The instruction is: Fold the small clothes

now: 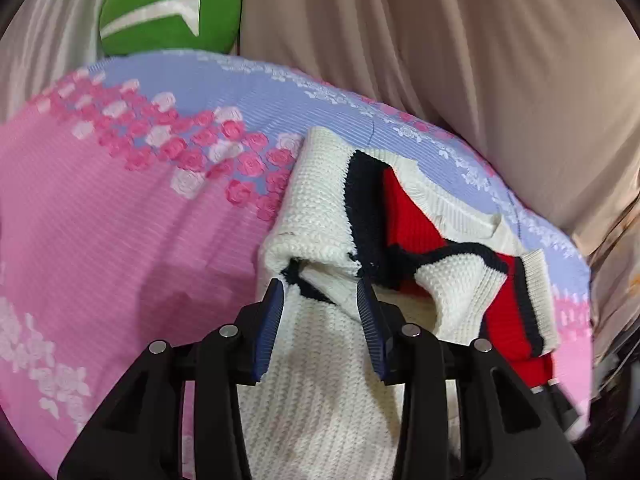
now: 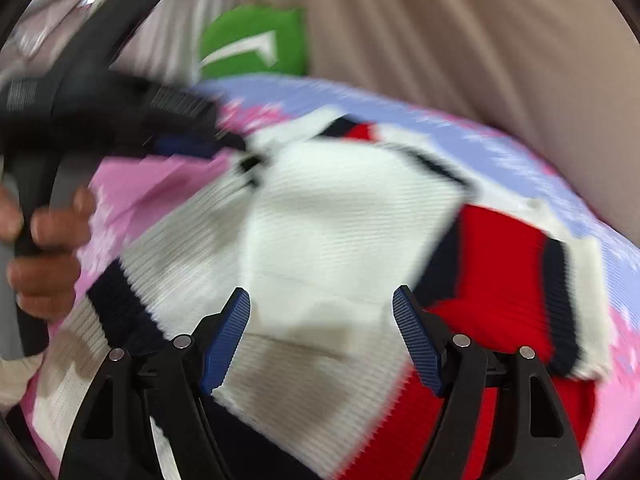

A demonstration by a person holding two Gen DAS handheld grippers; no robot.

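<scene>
Knit sweater (image 1: 320, 208) heaped on pink-and-lilac floral bedspread (image 1: 120, 220). Left gripper (image 1: 322, 292) part-open, white fold between pads – not pinched. Right gripper (image 2: 321, 304) wide open above sweater – nothing held.

Left gripper (image 1: 322, 288): black moulded frame, triangular cut-outs, four round silver pivot pins, ribbed dark-blue pads (image 1: 269, 332). Right gripper (image 2: 322, 300): same black build, same silver pins, brighter blue ribbed fingers (image 2: 226, 340). Bare hand (image 2: 44, 256) on black handle at left edge of right wrist view, blurred; no sleeve visible
</scene>
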